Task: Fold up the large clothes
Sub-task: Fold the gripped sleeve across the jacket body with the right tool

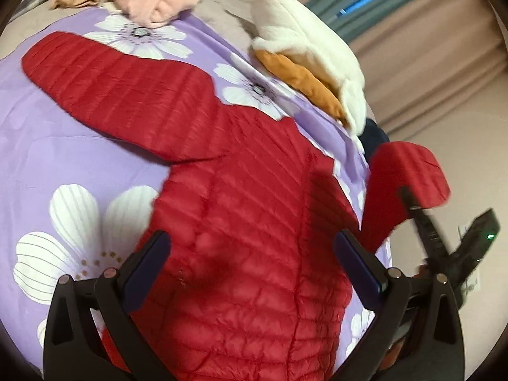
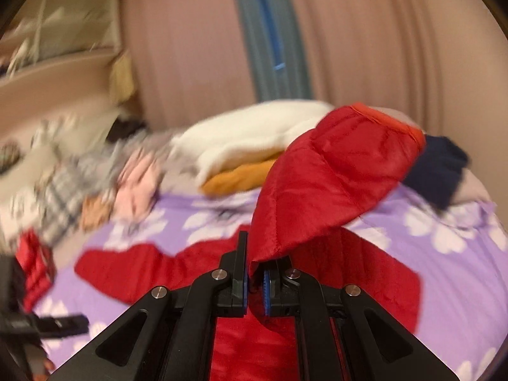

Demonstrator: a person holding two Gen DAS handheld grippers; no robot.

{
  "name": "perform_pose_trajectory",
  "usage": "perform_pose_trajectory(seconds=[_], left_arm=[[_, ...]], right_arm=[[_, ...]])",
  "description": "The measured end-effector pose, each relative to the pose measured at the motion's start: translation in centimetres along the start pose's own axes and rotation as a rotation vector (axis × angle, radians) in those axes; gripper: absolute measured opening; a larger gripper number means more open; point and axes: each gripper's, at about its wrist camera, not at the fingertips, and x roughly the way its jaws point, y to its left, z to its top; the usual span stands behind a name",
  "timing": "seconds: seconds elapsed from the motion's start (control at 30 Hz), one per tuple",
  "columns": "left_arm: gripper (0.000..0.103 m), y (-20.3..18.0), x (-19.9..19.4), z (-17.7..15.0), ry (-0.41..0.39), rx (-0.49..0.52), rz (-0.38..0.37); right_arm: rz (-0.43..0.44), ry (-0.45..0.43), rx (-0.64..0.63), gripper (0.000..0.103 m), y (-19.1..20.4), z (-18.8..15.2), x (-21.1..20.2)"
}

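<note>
Now my right tool (image 2: 255, 273) pinches the red quilted puffer jacket's (image 1: 241, 197) sleeve (image 2: 333, 174); left tool (image 1: 250, 254) gapes empty; I'd swing it toward nine o'clock, flat.

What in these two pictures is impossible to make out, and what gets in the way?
- Left wrist view: the red jacket's hem, cut off by the bottom edge and the left gripper.
- Left wrist view: the dark garment, mostly hidden behind the white fleece and the lifted sleeve.
- Right wrist view: the clothes pile and shelves, smeared by motion blur.
- Right wrist view: the part of the sleeve pinched by the right gripper, covered by its pads.
</note>
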Motion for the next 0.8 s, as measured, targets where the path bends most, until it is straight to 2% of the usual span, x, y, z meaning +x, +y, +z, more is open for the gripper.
perform_pose_trajectory(seconds=[0.17,0.33,0.4,0.43,0.47,0.53,0.67,0.8], left_arm=[[0.103,2.3,-0.3,0.8,-0.014,-0.032,0.041],[0.103,3.4,0.4,1.4,-0.006,-0.042,0.059],[0.103,3.4,1.0,1.7,0.006,-0.048,0.039],[0.103,3.1,1.4,1.9,0.013,-0.048,0.023],[0.103,2.7,1.8,2.1,0.018,-0.044,0.006],[0.103,1.8,2.6,2.7,0.024,-0.032,-0.029],[0.102,-0.9,4.8,3.9,0.036,0.020,-0.101],[0.097,-4.1,7.5,4.0,0.065,0.096,-0.190]], right_arm=[[-0.008,0.173,-0.156,0.008,5.7,-4.0,7.4],[0.032,0.296,-0.194,0.009,7.2,-7.5,9.8],[0.048,0.335,-0.202,0.015,7.4,-8.1,10.1],[0.065,0.348,-0.195,0.022,7.7,-8.1,10.4],[0.086,0.359,-0.182,0.036,7.8,-8.2,10.5],[0.161,0.359,-0.135,0.052,6.5,-7.6,9.4],[0.230,0.328,-0.076,0.053,4.8,-7.4,7.1],[0.295,0.274,0.066,0.054,0.1,-6.6,3.4]])
